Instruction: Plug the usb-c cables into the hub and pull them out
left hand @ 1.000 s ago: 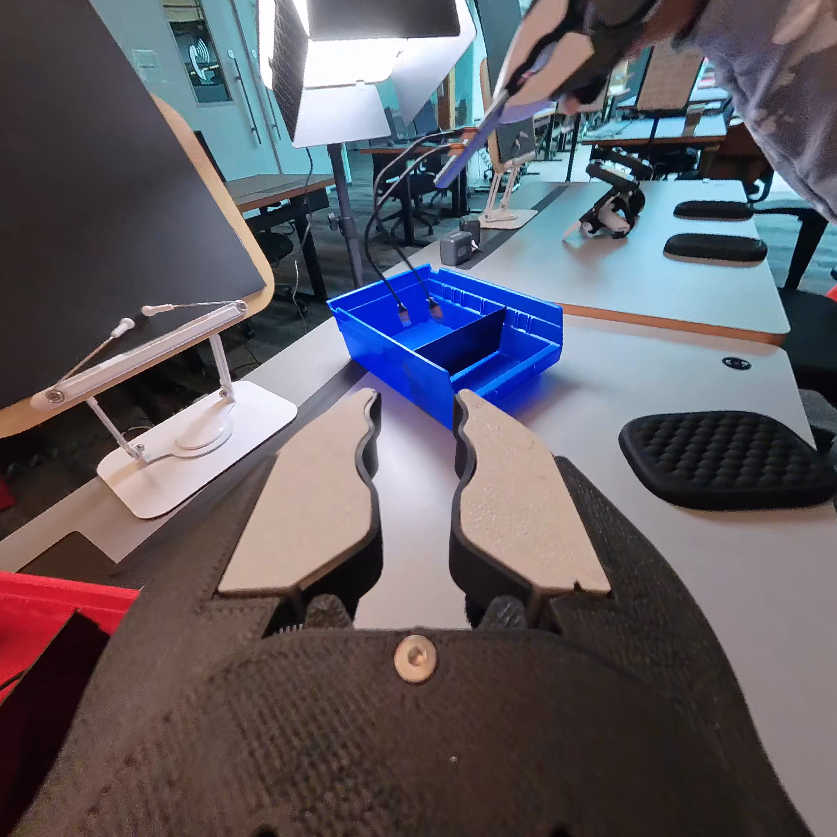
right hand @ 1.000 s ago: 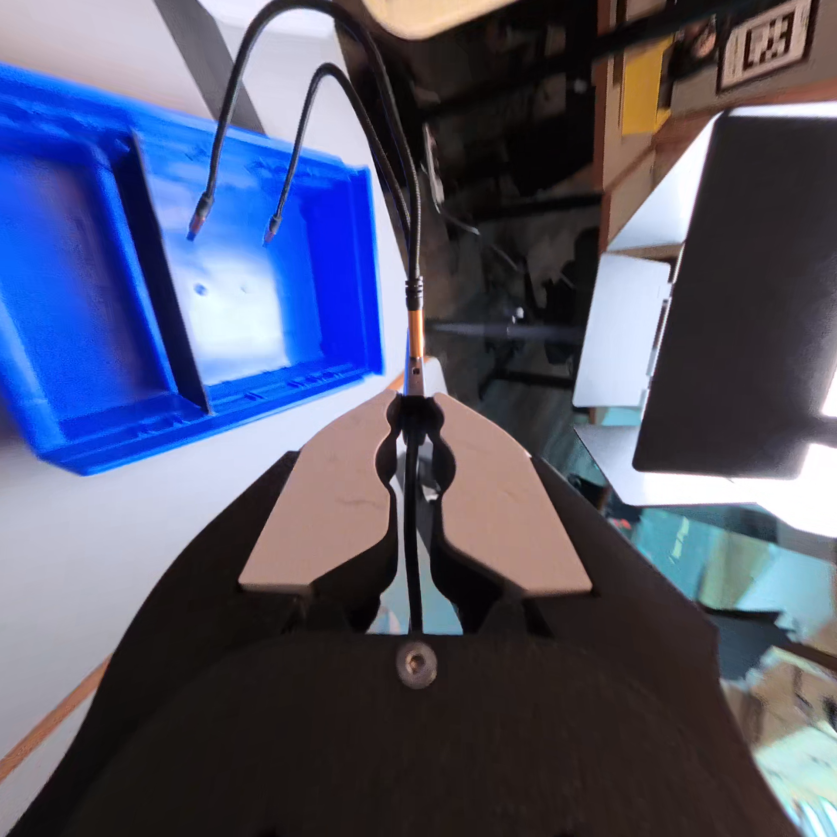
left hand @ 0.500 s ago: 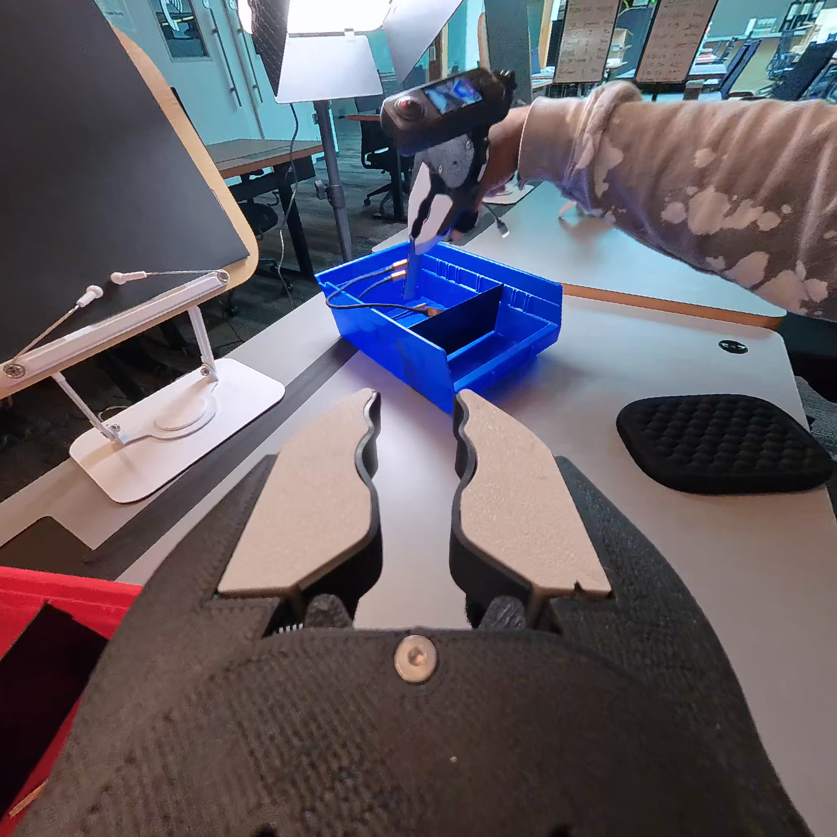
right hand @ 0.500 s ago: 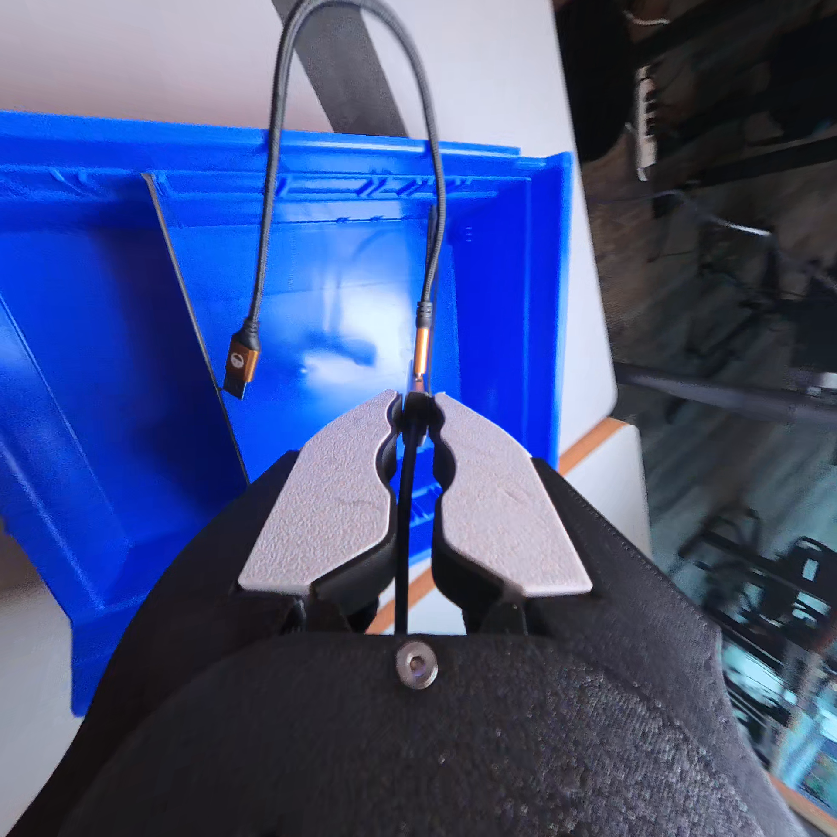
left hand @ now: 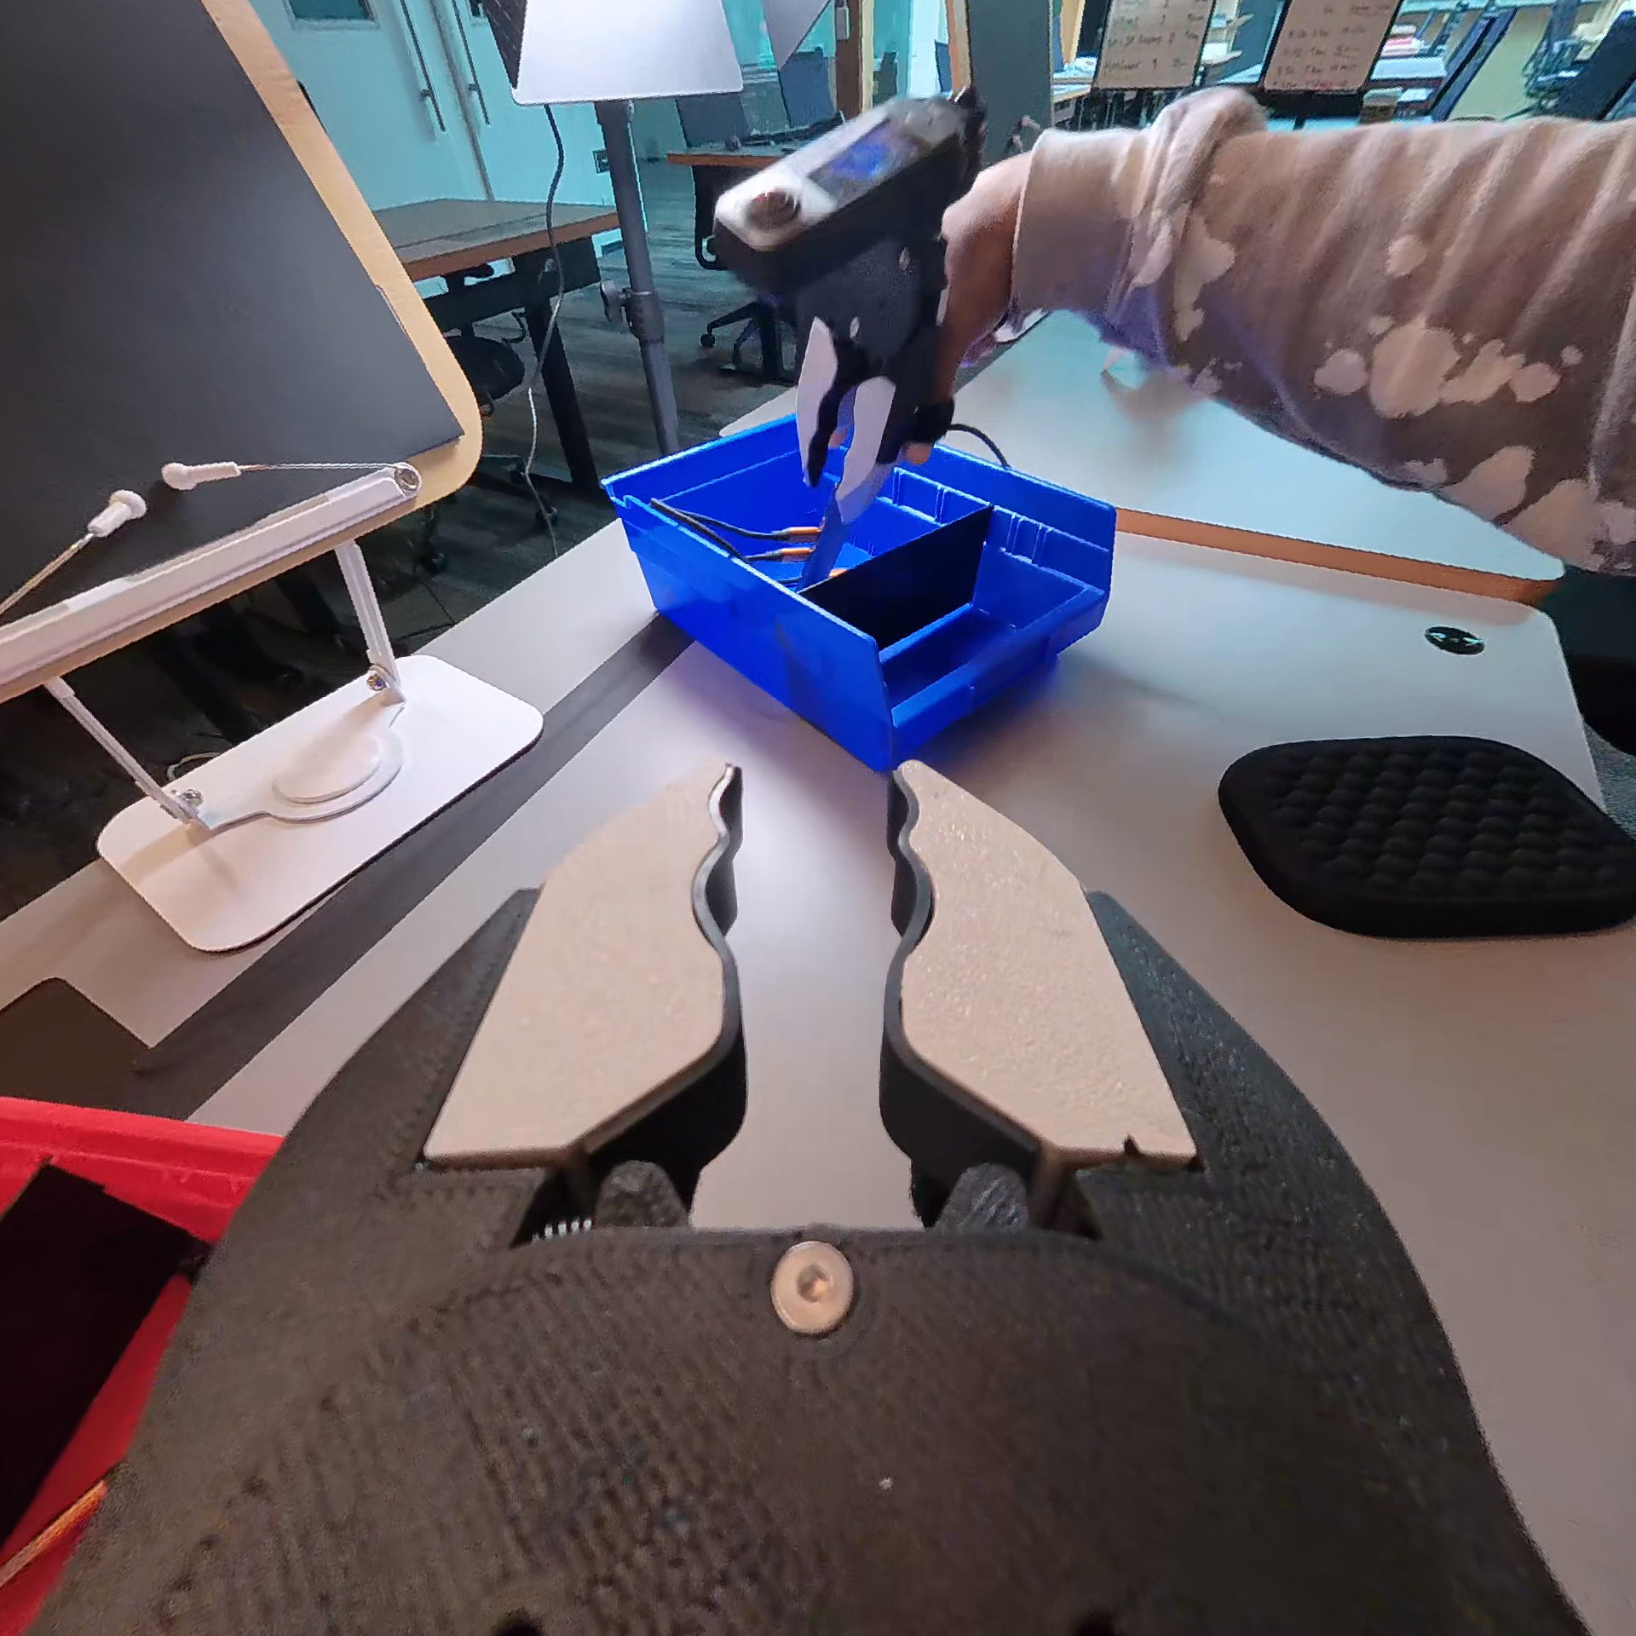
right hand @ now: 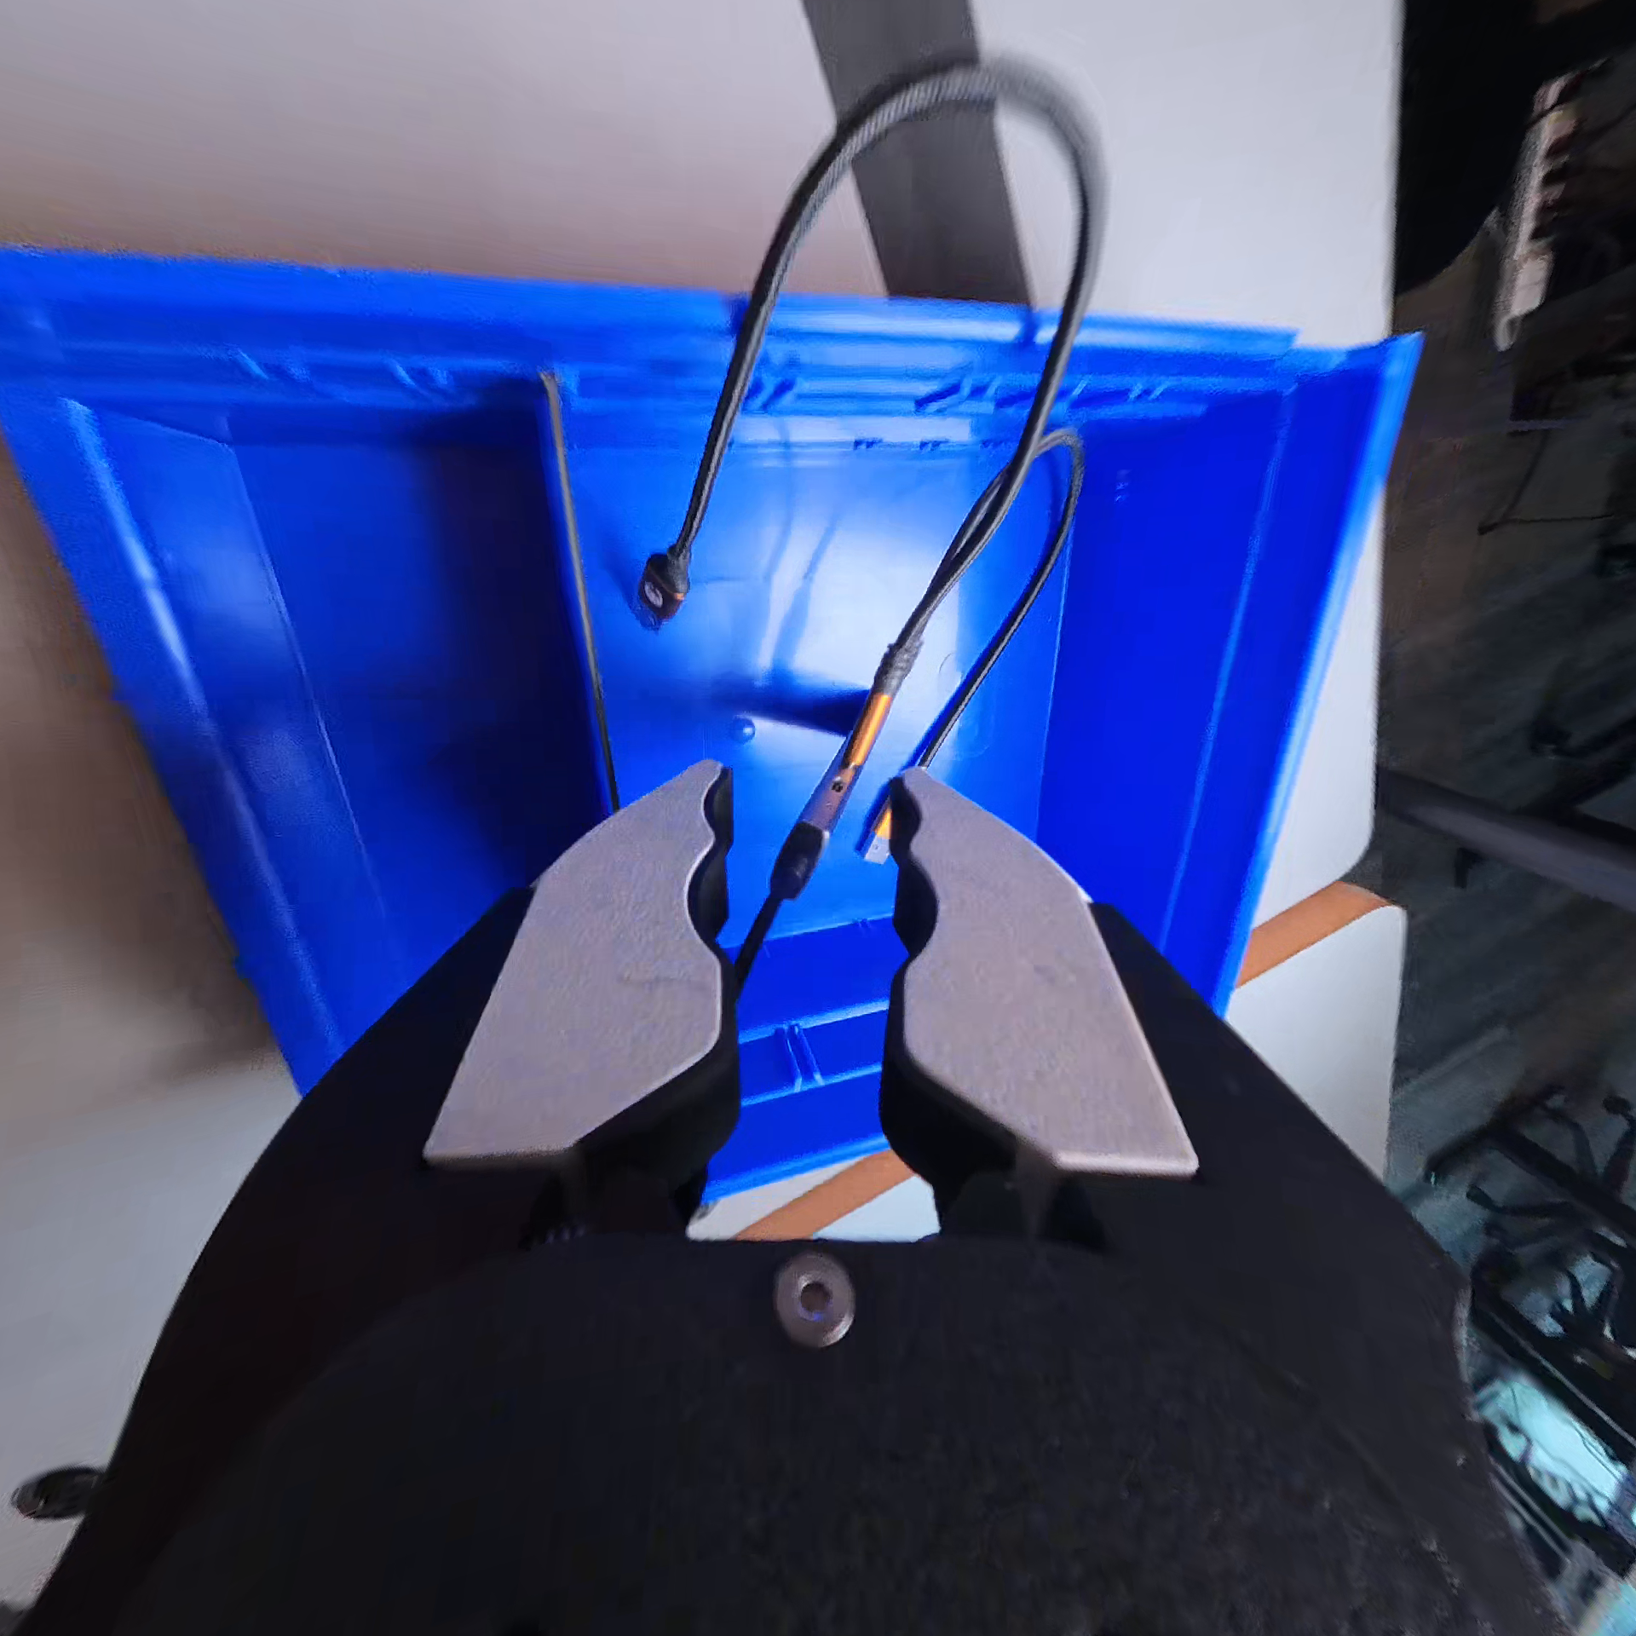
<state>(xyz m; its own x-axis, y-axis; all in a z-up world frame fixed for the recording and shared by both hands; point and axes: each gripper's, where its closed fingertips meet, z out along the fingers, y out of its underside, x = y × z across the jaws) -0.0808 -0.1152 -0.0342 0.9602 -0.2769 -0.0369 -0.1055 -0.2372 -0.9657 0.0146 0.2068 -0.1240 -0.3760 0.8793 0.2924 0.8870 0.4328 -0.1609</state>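
A blue bin (left hand: 974,673) stands on the grey table ahead of my left gripper (left hand: 810,788), which is open and empty low over the table. My right gripper (right hand: 810,783) is open, pointing down into the bin's far compartment (right hand: 797,549); it also shows in the left wrist view (left hand: 841,451). Black braided cables (right hand: 1053,266) with orange plugs hang and lie in that compartment. One orange plug (right hand: 872,721) sits loose between the jaws, another plug (right hand: 664,593) dangles to the left, and a third (right hand: 876,837) lies by the right finger. I see no hub.
A black divider (left hand: 903,584) splits the bin. A white stand (left hand: 310,797) holding a dark board is at the left, a black padded mat (left hand: 1434,832) at the right, a red box (left hand: 88,1239) at the near left. A person's sleeve (left hand: 1328,292) reaches over the table. Left tips to right tips: about 35 centimeters.
My right gripper came down into the bin with the cable and opened, letting it go. The cable ends now rest in the bin. My left gripper stayed open and nearly still.
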